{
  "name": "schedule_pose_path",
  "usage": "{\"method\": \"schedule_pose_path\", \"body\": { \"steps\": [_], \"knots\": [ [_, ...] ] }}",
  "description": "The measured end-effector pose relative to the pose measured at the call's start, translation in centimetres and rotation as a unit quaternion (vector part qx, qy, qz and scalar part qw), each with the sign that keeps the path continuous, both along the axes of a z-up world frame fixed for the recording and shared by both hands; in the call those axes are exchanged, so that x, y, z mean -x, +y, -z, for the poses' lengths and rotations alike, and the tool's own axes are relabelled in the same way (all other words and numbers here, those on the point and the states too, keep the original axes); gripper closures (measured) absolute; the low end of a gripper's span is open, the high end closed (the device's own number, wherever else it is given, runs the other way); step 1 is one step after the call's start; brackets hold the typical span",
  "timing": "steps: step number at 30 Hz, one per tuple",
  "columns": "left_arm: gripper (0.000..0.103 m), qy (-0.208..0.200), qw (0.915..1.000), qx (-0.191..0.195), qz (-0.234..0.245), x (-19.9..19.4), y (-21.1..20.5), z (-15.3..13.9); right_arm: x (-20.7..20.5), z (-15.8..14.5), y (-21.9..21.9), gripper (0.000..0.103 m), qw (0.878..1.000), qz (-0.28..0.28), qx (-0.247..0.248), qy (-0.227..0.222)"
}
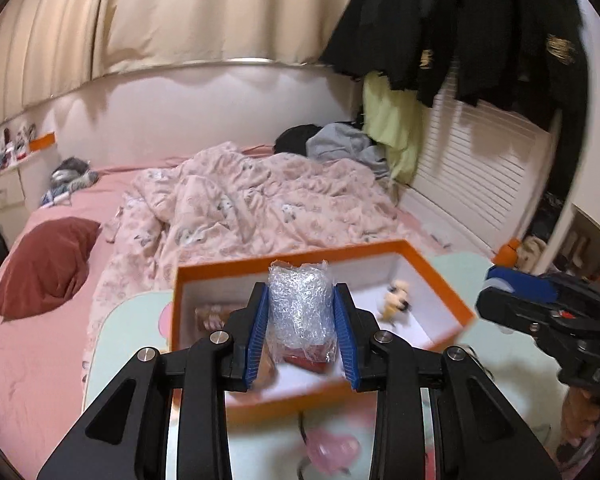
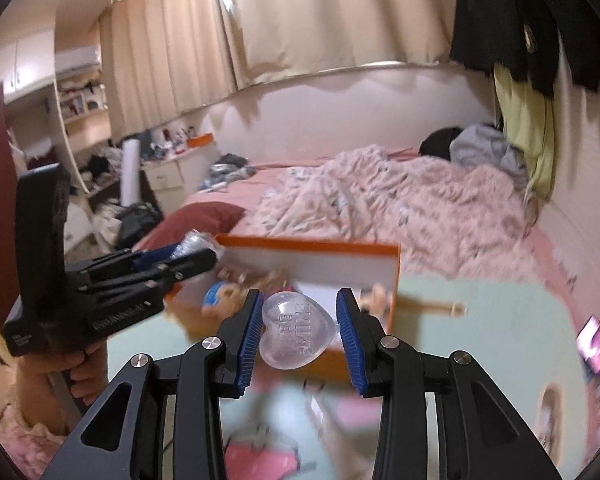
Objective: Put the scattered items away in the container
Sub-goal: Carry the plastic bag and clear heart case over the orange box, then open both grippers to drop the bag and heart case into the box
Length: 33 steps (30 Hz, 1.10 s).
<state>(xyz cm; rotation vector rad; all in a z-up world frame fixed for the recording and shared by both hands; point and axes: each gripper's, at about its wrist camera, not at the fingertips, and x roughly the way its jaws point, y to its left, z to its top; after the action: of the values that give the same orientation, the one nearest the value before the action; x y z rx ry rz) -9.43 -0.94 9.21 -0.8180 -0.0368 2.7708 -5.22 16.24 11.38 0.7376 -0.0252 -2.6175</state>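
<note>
An orange box (image 1: 284, 265) with a white inside sits on a pale green table (image 1: 132, 320). My left gripper (image 1: 302, 312) is shut on a bubble-wrap bundle (image 1: 300, 304), held above the box. A small plush toy (image 1: 396, 300) and other small items lie inside. My right gripper (image 2: 298, 326) is shut on a clear heart-shaped case (image 2: 296, 330), held in front of the box (image 2: 312, 250). The left gripper with its bundle (image 2: 192, 244) shows at the left in the right wrist view. The right gripper shows at the right edge of the left wrist view (image 1: 548, 308).
A pink item (image 1: 332, 448) lies on the table near the box's front. A pink object (image 2: 260, 456) and a phone (image 2: 598, 346) are on the table in the right wrist view. A bed with a rumpled pink duvet (image 1: 260, 196) stands behind.
</note>
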Motion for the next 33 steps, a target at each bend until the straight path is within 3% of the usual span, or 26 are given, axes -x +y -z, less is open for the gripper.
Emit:
{"method": "schedule_pose_path", "body": {
  "steps": [5,7,9,11,15,18,25,28,33],
  "knots": [
    [0.069,0.046,0.9974,-0.036,-0.042,2.9,-2.3,1.4,4.9,-0.1,-2.2,0.067,0.999,0.041,-0.026,0.023],
    [0.069,0.028,0.9978,-0.039,-0.047,3.6,-3.0,2.4,6.9,1.3,-2.2,0.067,0.998,0.054,-0.012,-0.001],
    [0.069,0.038,0.9978,-0.031,-0.044,3.4,-3.5,3.0,8.1,2.9,-1.9,0.067,0.998,0.062,0.012,-0.026],
    [0.069,0.045,0.9973,-0.014,-0.056,3.2,-3.9,3.5,8.3,4.1,-1.7,0.067,0.996,0.079,0.018,-0.036],
    [0.069,0.031,0.998,-0.04,-0.039,3.2,-4.1,3.9,7.9,4.5,-2.0,0.067,0.997,0.081,-0.007,-0.019],
    [0.069,0.037,0.9985,-0.022,-0.034,3.1,-3.4,3.9,8.2,4.3,-1.6,0.067,0.997,0.08,0.005,-0.02],
    [0.069,0.027,0.9985,-0.034,-0.033,3.5,-3.5,4.3,8.3,4.4,-1.2,0.066,0.996,0.081,0.027,-0.011],
    [0.064,0.028,0.9981,-0.042,-0.035,3.4,-3.6,4.1,8.1,4.2,-1.0,0.066,0.996,0.078,0.038,-0.005],
    [0.063,0.044,0.9978,-0.042,-0.028,2.8,-3.3,3.7,7.7,3.9,-0.8,0.059,0.995,0.085,0.044,0.006]
  ]
}}
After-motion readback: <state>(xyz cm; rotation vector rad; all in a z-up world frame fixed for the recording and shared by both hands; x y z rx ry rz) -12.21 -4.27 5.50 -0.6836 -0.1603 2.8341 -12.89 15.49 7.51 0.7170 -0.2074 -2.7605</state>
